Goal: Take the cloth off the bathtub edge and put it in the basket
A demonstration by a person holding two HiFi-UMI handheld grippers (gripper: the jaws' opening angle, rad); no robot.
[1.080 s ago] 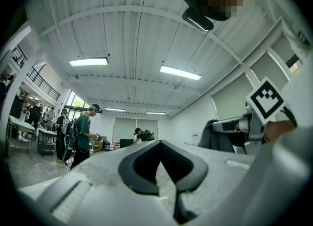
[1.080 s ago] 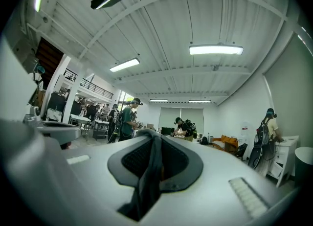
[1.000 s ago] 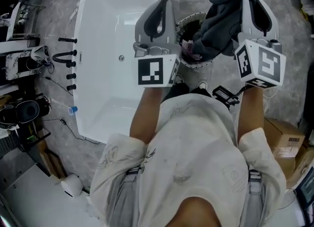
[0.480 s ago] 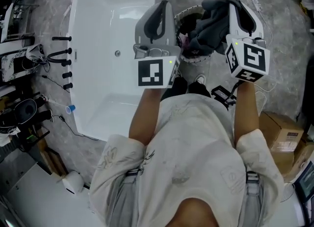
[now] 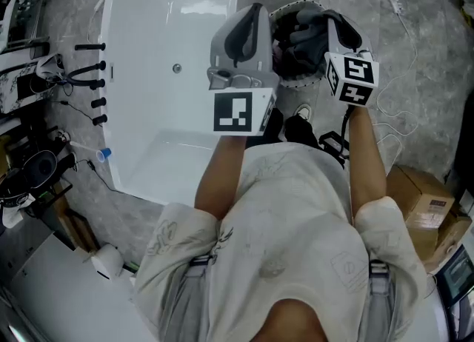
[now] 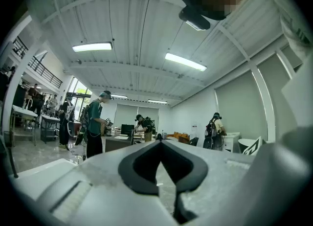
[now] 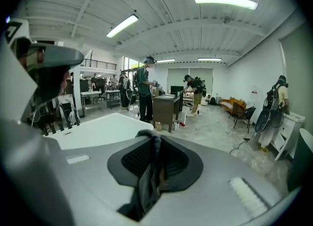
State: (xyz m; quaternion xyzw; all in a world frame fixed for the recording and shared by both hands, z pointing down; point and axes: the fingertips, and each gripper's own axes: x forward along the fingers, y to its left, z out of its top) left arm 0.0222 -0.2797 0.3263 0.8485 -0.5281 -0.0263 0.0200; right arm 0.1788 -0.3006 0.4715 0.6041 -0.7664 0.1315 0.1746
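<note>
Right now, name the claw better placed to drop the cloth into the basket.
Right. The right claw is shut on the dark cloth over the basket; the left claw is shut and empty, off to the side.

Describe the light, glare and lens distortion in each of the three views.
Head view: even light, sharp, with a pale glare on the glossy white bathtub. Left gripper view: fisheye bends the ceiling; the long ceiling lamp burns out white. Right gripper view: same bending, dark corners; the dark grey cloth nearest the lens looks soft.
</note>
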